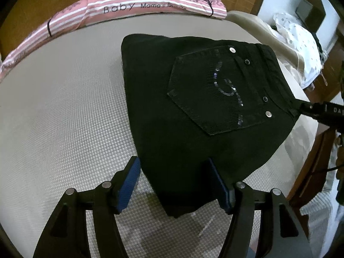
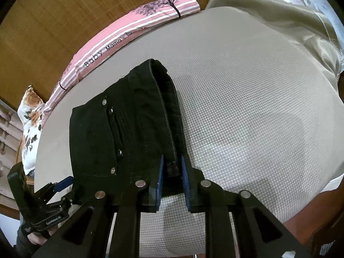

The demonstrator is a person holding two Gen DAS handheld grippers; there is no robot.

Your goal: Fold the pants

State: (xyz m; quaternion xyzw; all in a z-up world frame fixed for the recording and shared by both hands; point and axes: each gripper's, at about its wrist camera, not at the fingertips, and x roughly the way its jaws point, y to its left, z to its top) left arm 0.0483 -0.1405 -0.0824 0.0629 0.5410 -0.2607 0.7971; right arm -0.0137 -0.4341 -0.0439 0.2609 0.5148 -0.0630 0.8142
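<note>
Over at the far left edge of the bed sits a floral cushion (image 2: 30,126), white with orange and dark blotches, tucked against the wooden wall. Next along is the long pink striped pillow (image 1: 137,6) printed with "Baby Mama's" and small trees, running along the head of the grey textured mattress (image 1: 64,107).

In the middle of the mattress lie the black pants (image 1: 193,107), folded into a thick bundle with the back pocket (image 1: 215,92) facing up; its sequin swirl and metal rivets catch the light. From the right wrist view the waistband edge of the stack is turned toward the camera, layers showing.

The left gripper (image 1: 175,186) has its blue-padded fingers (image 1: 126,187) spread wide, released, one on each side of the near corner of the bundle; the cloth lies between them but the pads look apart from it. The same gripper shows low on the left in the right wrist view (image 2: 63,182), just beside the bundle's corner.

The right gripper (image 2: 173,173) is clenched on the waistband corner of the pants, blue pads pressing the dark cloth from both sides. In the left wrist view it (image 1: 301,107) reaches in from the right, touching the bundle's right corner.

Farther right, a beige cover (image 2: 279,21) drapes over the bed's edge, with dotted white fabric (image 1: 301,40) beyond it
</note>
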